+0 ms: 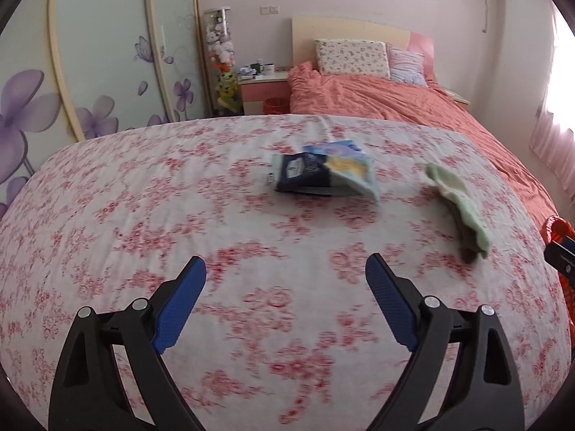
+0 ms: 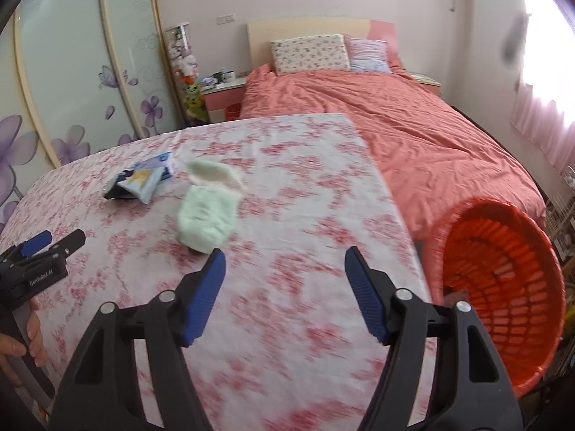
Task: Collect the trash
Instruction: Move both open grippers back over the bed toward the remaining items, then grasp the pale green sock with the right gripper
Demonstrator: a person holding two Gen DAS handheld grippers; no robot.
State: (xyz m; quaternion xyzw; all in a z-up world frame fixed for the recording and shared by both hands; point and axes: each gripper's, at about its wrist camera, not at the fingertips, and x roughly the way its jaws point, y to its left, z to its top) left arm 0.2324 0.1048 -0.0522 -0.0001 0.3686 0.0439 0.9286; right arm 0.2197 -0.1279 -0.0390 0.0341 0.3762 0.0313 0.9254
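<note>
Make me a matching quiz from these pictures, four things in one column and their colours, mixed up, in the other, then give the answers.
Things:
1. basket
2. soft cloth
3. bed cover
4. fingertip pads of the right gripper

Colours:
A. blue
B. pale green
C. bright orange
D. salmon pink

Pairs: 1-C, 2-B, 3-D, 4-A
</note>
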